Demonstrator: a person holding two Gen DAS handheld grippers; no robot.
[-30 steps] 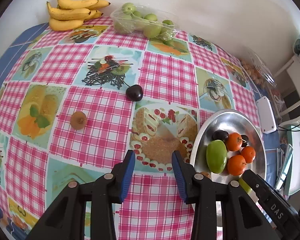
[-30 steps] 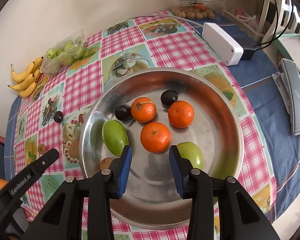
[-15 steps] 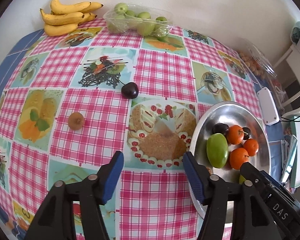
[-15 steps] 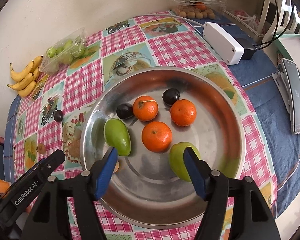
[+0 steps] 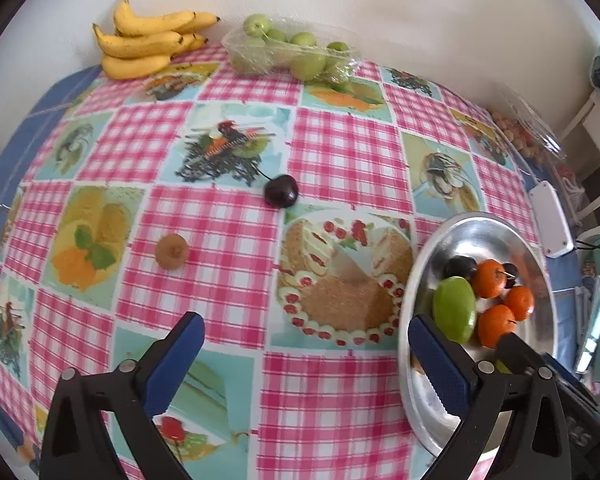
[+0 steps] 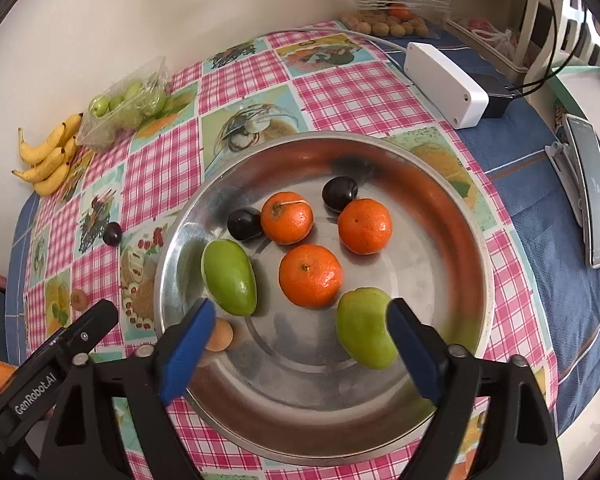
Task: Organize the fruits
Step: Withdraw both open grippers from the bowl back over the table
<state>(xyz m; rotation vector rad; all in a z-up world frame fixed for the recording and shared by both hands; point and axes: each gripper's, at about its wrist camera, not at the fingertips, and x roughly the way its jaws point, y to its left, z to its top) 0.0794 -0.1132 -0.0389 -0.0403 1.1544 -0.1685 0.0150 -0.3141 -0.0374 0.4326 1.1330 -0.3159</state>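
A steel bowl (image 6: 452, 216) holds three oranges (image 6: 310, 275), two dark plums (image 6: 244, 223), two green mangoes (image 6: 229, 277) and a small tan fruit (image 6: 219, 334). My right gripper (image 6: 298, 346) is open and empty, low over the bowl's near side, beside one mango (image 6: 364, 328). My left gripper (image 5: 306, 354) is open and empty above the tablecloth, left of the bowl (image 5: 472, 228). A dark plum (image 5: 281, 191) and a small brown fruit (image 5: 171, 251) lie on the cloth ahead of it.
Bananas (image 5: 148, 42) and a clear tray of green fruit (image 5: 292, 52) sit at the far edge by the wall. A white box (image 6: 444, 84), a pack of small brown fruit (image 6: 388, 26) and a phone (image 6: 592, 188) lie to the right.
Both grippers have opened wide from nearly closed. The left gripper drew back slightly; the right one lifted a little above the bowl.
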